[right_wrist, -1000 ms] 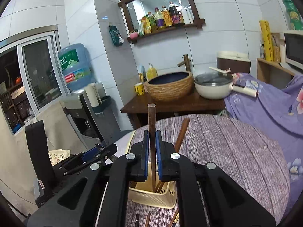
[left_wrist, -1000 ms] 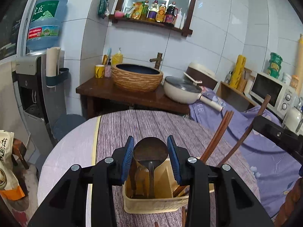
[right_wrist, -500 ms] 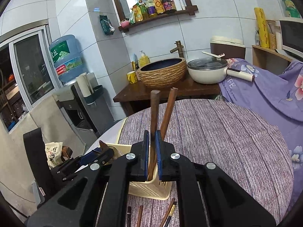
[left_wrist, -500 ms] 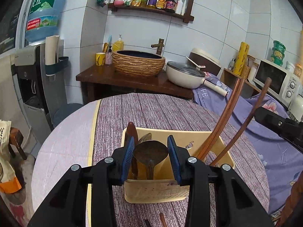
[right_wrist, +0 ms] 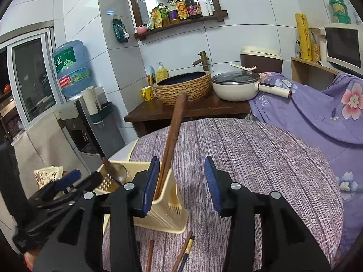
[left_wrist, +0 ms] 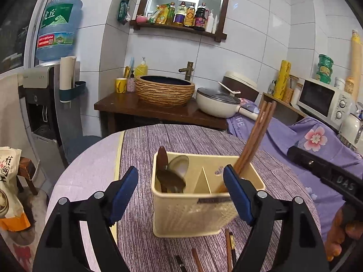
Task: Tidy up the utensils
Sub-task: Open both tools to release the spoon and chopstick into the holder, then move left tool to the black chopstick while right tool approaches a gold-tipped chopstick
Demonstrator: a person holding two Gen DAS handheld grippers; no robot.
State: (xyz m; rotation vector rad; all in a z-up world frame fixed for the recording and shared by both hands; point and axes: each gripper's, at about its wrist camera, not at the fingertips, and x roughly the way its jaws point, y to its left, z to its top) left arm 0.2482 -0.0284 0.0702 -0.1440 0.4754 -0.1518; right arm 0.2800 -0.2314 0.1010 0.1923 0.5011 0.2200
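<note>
A cream plastic utensil caddy (left_wrist: 192, 213) stands on the purple-clothed round table. Its left compartment holds several spoons (left_wrist: 172, 179); its right compartment holds brown chopsticks (left_wrist: 254, 140) leaning up to the right. My left gripper (left_wrist: 181, 195) hangs just in front of the caddy with its jaws opening and nothing pressed between the pads. In the right wrist view the caddy (right_wrist: 163, 206) sits low at left with the chopsticks (right_wrist: 173, 136) standing in it. My right gripper (right_wrist: 180, 183) is opening, its left pad beside the chopsticks, clear of them.
Loose chopsticks (left_wrist: 228, 249) lie on the cloth in front of the caddy, also the loose chopsticks (right_wrist: 186, 251) in the right wrist view. Behind the table stand a woven basin (left_wrist: 165, 91), a pan (left_wrist: 217, 105), a water dispenser (left_wrist: 43, 95) and a microwave (left_wrist: 324, 100).
Both grippers have opened. The left let go of a spoon, now in the caddy's left compartment. The right let go of a chopstick, now leaning in the right compartment. Both hands sank lower.
</note>
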